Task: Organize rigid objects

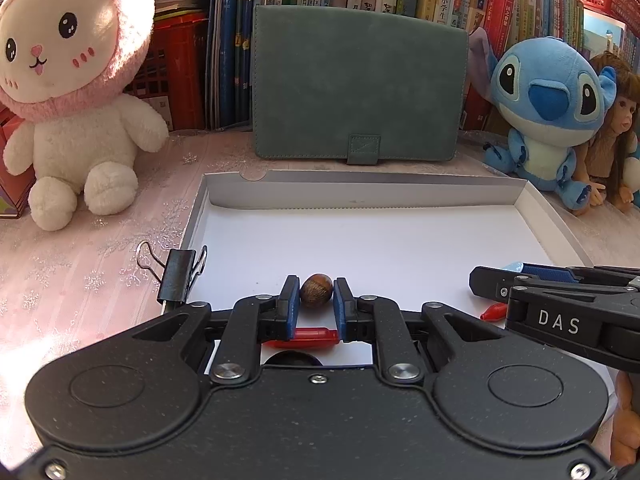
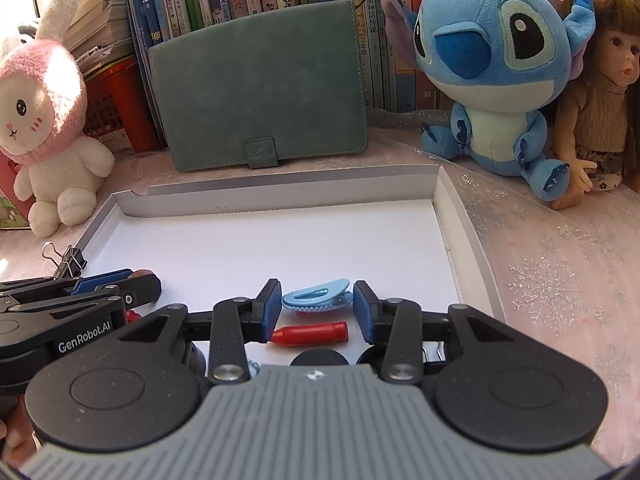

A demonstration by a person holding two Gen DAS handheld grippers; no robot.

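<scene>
A white shallow box lid lies on the table. In the left wrist view my left gripper has its blue pads close on both sides of a brown nut on the lid floor. A red crayon-like piece lies under its fingers. In the right wrist view my right gripper is open around a light blue hair clip, with gaps on both sides. A red piece lies just below it. A black binder clip sits at the lid's left edge.
A green notebook case stands behind the lid against a row of books. A pink-white plush rabbit sits at left. A blue Stitch plush and a doll sit at right. The pink tablecloth surrounds the lid.
</scene>
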